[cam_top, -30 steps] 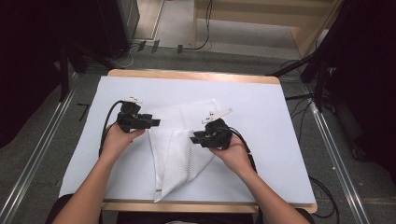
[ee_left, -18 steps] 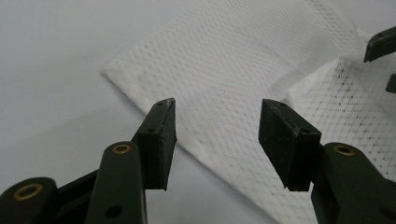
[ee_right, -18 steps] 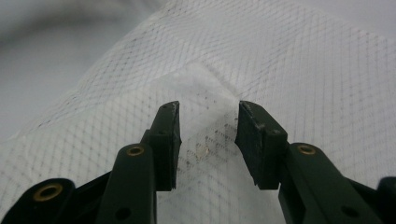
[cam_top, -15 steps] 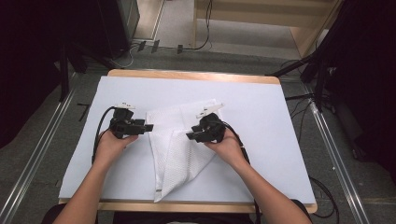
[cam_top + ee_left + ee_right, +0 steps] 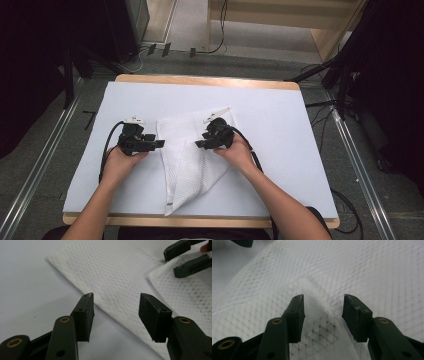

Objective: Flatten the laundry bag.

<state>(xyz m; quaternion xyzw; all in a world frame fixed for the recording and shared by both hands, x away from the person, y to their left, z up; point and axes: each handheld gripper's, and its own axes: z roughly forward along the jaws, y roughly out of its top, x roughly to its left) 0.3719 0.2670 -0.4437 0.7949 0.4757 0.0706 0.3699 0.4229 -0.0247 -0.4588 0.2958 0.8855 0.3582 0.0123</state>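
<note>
Left gripper view: parted fingers [image 5: 85, 312] straddle the cloth [image 5: 120, 277] edge.

From the high view, my right tool [image 5: 201, 144] is covering part of the white cloth [image 5: 187, 165], and the hand [image 5: 239, 152] behind it is hiding the fold toward the table's [image 5: 280, 115] right edge. In the right gripper view, a raised ridge of cloth [image 5: 322, 315] is blurring between the jaws; I am not making out whether the pads are touching it. The person's forearms are running off the bottom edge.
</note>
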